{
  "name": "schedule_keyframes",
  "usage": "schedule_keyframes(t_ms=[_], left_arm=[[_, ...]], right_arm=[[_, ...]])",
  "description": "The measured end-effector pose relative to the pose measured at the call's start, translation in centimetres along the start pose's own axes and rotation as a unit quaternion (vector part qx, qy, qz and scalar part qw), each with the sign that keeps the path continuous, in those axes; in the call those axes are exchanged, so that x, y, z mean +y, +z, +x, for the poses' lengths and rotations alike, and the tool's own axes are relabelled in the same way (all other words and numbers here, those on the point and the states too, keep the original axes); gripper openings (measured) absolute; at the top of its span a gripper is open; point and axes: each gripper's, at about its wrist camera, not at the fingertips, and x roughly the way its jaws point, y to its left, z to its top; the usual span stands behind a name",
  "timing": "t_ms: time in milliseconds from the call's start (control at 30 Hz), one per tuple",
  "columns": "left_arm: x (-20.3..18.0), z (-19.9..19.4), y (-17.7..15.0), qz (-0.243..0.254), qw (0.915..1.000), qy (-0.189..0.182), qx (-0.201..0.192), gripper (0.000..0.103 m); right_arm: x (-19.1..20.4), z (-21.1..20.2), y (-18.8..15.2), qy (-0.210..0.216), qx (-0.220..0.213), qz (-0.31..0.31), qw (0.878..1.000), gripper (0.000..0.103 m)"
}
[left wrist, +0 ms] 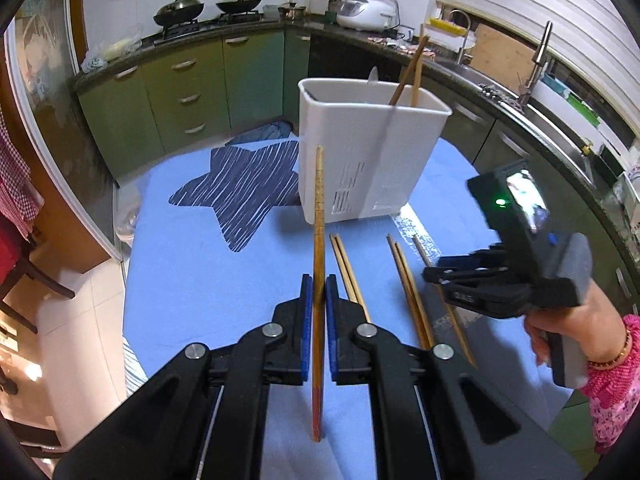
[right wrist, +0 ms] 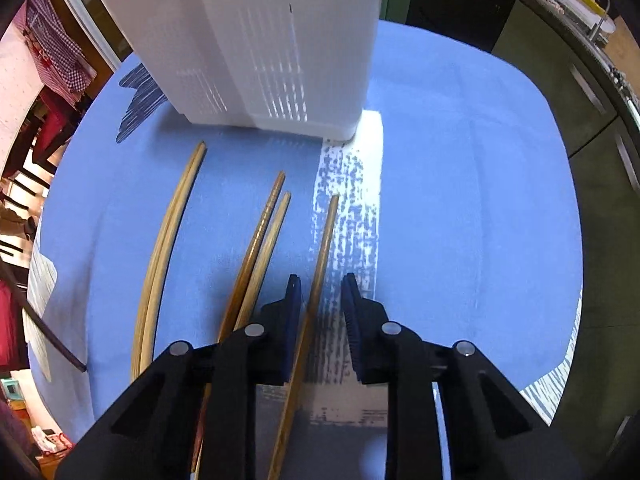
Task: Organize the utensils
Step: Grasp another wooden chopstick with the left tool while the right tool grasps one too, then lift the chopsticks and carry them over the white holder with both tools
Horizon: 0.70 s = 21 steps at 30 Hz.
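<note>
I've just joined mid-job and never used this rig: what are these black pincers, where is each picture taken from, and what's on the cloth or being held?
They are two hand-held two-finger grippers, each with a camera looking along its fingers. In the left wrist view, the left gripper is shut on a brown wooden chopstick, pointing toward the white plastic utensil basket, which already holds chopsticks. The right gripper shows beside it, in a person's hand. In the right wrist view, the right gripper is open over one chopstick on the blue tablecloth; two pairs lie nearby.

The right gripper (right wrist: 320, 304) is open over one chopstick (right wrist: 320, 264) lying on the blue cloth (right wrist: 460, 200). More chopsticks (right wrist: 260, 248) lie beside it. A white bin (right wrist: 248, 40) stands ahead.
</note>
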Motion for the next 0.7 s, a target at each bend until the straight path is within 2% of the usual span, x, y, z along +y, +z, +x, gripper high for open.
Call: schedule_keyframes(t_ms=[100,233,400,533,700], left_arm=[[-0.2,-0.5,-0.2,0.007,1.0,-0.002,-0.006,0.006],[-0.3,-0.9,-0.5,0.011,0.9999,-0.005,-0.008,0.006],[-0.3,-1.0,-0.6,0.011,0.9999,-0.007,-0.008,0.006],[-0.4,-1.4,-0.8,0.011,0.9998,-0.006,-0.012,0.006],[-0.2,-2.1,-1.0,0.013,0.9997,-0.008,-0.017,0.006]], right_arm=[[0.1,0.2,0.2,-0.002,0.0,0.002,1.0,0.022],[0.9,0.4,0.5,0.003,0.002,-0.008,1.0,0.008],[0.4,0.4,0.8,0.027,0.006,0.006,1.0,0.006],[-0.3,-1.1,0.1,0.046,-0.016,0.01,0.999,0.006],[-1.1,-6.2,-1.9,0.06,-0.078,0.008,0.995,0.006]])
